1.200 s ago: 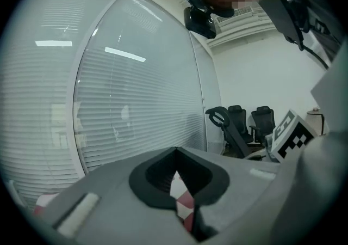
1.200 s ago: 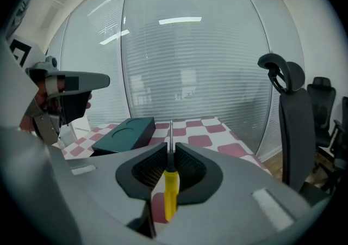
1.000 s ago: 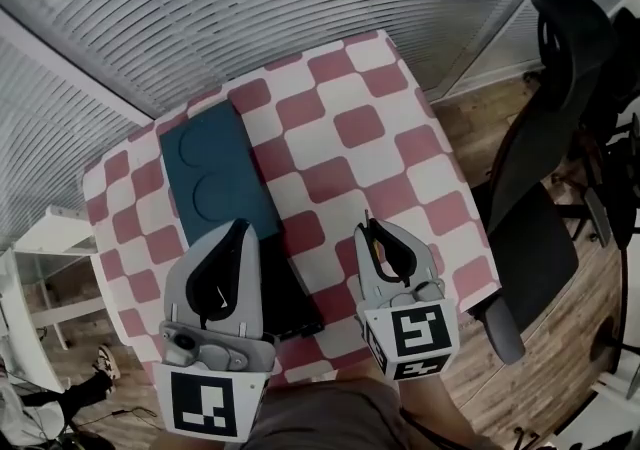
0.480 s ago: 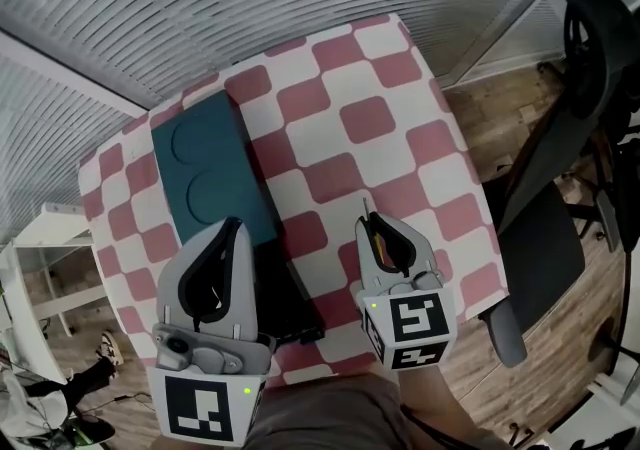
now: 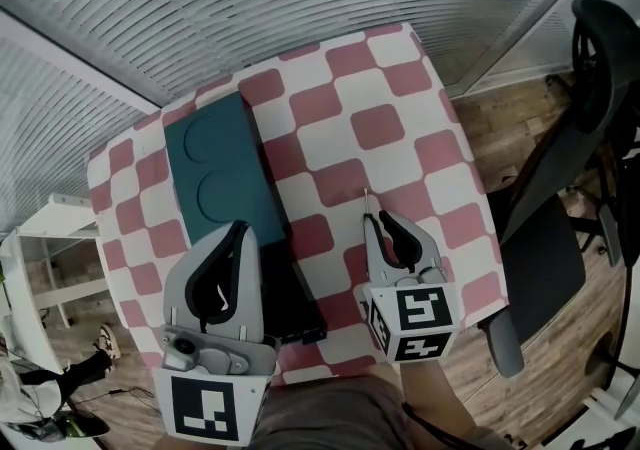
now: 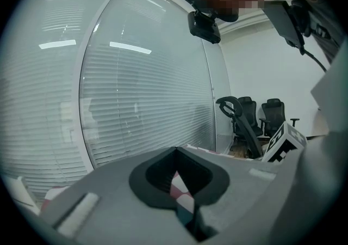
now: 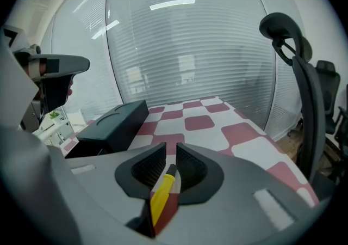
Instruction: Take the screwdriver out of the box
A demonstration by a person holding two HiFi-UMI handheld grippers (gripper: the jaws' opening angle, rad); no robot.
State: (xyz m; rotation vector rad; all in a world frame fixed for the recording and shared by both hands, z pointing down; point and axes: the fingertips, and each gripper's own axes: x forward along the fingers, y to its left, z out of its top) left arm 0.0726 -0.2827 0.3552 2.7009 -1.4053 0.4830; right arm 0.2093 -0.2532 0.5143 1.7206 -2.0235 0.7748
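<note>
The right gripper (image 7: 171,152) holds the screwdriver (image 7: 161,194) between its jaws, which are narrow and press on it from both sides. The yellow handle lies in the hollow behind the jaw tips. The long axis of the tool runs along the jaws, so it points forward, away from the person. In the head view a thin metal shaft (image 5: 366,200) comes out just ahead of the tips of the right gripper (image 5: 381,224) and points toward the far side of the table (image 5: 400,88).

The screwdriver is outside the box (image 5: 222,176), in the air above the checked cloth. The box stands to the left of the right gripper, with its dark open part (image 5: 290,293) nearer to the person.

The left gripper (image 6: 175,152) has its jaws closed, tip against tip, with nothing between them. In the head view the left gripper (image 5: 238,229) hangs over the near end of the box.
</note>
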